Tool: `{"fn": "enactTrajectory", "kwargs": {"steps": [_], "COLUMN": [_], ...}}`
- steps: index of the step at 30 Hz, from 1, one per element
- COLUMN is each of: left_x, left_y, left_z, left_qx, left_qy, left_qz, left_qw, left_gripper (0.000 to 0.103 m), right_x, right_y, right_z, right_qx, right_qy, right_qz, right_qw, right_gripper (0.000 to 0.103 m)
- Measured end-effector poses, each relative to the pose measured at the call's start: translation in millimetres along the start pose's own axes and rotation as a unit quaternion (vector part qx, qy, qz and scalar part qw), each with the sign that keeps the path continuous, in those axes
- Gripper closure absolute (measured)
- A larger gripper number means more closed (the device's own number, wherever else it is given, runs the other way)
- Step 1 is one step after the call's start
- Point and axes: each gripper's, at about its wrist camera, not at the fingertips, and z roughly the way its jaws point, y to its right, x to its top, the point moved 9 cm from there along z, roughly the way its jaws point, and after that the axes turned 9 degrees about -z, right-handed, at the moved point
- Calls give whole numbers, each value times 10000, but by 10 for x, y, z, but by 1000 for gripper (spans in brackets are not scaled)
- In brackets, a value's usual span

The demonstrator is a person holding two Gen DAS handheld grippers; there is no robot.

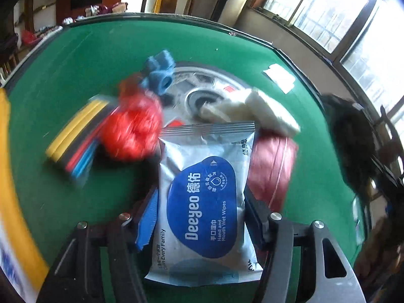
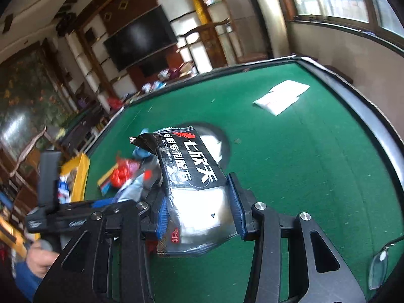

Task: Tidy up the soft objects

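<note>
A pack of Deeyeo wet wipes (image 1: pixel 204 202) sits clamped between the 2 blue-padded fingers (image 1: pixel 149 217) of the left gripper (image 1: pixel 202 217), held above a green felt tabletop (image 1: pixel 75 58). Beyond the pack lies a loose cluster: a red mesh puff (image 1: pixel 131 128), a blue foam piece (image 1: pixel 159 70), a striped yellow, black, red and blue bundle (image 1: pixel 75 139), a white folded cloth (image 1: pixel 260 111) and a dark red roll (image 1: pixel 272 166), all blurred and crowded around a round silver hub (image 1: pixel 197 93) set in the tabletop's centre.

The right gripper (image 2: pixel 199 212) is closed on a black and clear tissue packet (image 2: pixel 192 176) printed with white Chinese characters, its upper end jutting free above the felt. A flat white packet (image 2: pixel 280 96) lies apart near the far edge. At the left rim, a yellow box (image 2: pixel 78 174) stands beside the cluster, and a person's hand (image 2: pixel 38 257) grips the handle of the other tool.
</note>
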Motion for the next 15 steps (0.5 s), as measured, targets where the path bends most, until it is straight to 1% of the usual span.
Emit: {"fn": "enactTrajectory", "kwargs": {"steps": [2,4,6,7,9,13,15], "left_x": [-148,-269,-328,-350,-351,-364,-387], "left_y": [-75,-159,-197,-199,-163,-119,-132], "left_z": [-134,-193,-182,-184,-164,-99,-117], "left_qx": [97,182,318,352,437,621,669], "left_qy": [71,181,275,367,406,491,509], "left_qz": [77,102,177,238,370,674,724], "left_qw": [9999,9996,9990,9984,9975,9946,9938], "left_gripper": [42,42,42,41,39,39,39], "right_x": [-112,-210,-303,-350,-409,-425,-415], "right_y": [-232,-427,-531,-564,-562,-550,-534], "right_z": [116,209,308,361,445,495,496], "right_qx": [168,134,-114,-334,-649,-636,-642], "right_qy": [-227,-384,-501,-559,-650,-678,-716], "right_qz": [-269,-635,-1039,-1296,-1615,-1651,-1629], "right_qw": [9992,9972,9933,9894,9826,9819,9819], "right_gripper": [62,62,62,62,62,62,60]}}
